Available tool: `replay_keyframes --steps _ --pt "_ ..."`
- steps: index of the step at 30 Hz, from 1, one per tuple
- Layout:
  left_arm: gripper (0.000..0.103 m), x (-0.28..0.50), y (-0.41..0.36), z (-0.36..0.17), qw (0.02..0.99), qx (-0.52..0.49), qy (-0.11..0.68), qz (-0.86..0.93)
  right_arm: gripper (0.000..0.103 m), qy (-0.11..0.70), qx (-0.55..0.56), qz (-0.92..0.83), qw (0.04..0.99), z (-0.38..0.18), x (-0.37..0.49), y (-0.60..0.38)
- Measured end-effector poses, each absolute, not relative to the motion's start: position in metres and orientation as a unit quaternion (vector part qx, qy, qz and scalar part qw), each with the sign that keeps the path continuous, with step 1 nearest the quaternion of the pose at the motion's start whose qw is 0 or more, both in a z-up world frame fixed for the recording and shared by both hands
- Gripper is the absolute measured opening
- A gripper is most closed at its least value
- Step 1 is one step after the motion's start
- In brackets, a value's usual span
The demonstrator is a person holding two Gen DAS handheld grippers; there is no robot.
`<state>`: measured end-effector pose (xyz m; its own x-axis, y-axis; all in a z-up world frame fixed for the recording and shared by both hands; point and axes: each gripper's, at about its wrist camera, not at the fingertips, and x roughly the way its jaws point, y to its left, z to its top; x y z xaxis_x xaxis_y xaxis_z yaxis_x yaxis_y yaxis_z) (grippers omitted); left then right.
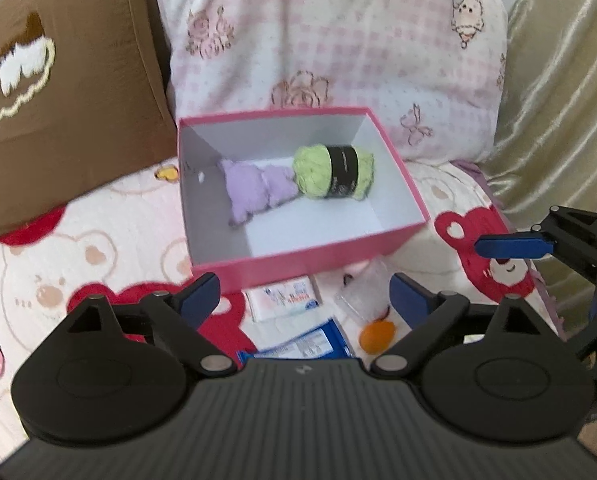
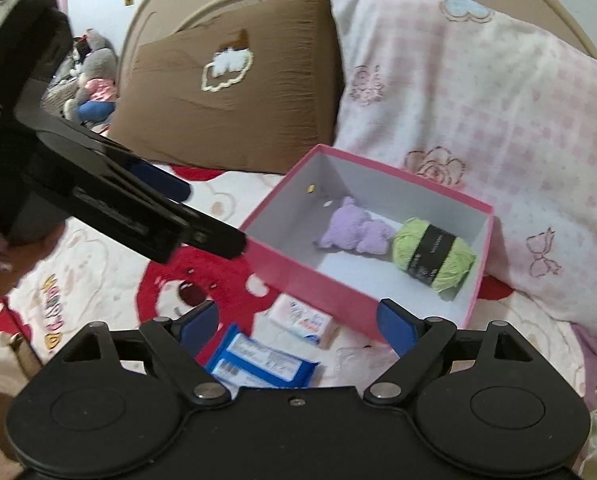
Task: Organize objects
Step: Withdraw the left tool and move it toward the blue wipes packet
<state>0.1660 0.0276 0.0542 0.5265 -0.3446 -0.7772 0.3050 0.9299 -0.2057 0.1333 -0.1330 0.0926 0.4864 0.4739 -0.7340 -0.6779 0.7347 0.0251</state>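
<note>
Box: pink, lidless, on the bed just before the pillows; it already holds a lilac plush and a green yarn ball, which touch each other.
Left tool: spread wide with nothing between its fingers, hovering over the loose items just short of the box's near wall.
Blue pack: flat on the quilt, partly under the left tool's body in its own view. Risk: a slick, thin wrapper on soft bedding may slide away or sink as fingers close, so the pinch catches quilt instead.
Tissue pack: small, white, just beside the box's near wall. Risk: a tool coming in low here could nudge the light box and shift it.
Clear bag: crumpled, next to an orange thing I cannot identify. Risk: the film may tear or slip, and fingers could snag both items at once.
Right tool: also spread wide and empty, over the same cluster.
Crowding: in the right view the left tool crosses just beside the box's corner; both tools aimed at one small patch could knock together.
Box fill: the free floor lies at the near half. Risk: a drop from high could bounce off the yarn ball and out.
</note>
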Motion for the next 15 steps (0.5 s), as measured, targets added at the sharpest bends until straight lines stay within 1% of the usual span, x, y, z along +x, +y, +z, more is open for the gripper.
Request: replay_keyframes --steps 9,15 --pt "0.093 0.161 0.017 0.031 0.858 -0.014 0.478 -0.186 0.089 0.384 -0.144 0.353 0.841 0.087 0.109 -0.131" --pt "0.093 0.155 0.009 0.014 0.847 -0.023 0.494 -0.195 0.089 0.394 -0.130 0.358 0.836 0.078 0.102 -0.136"
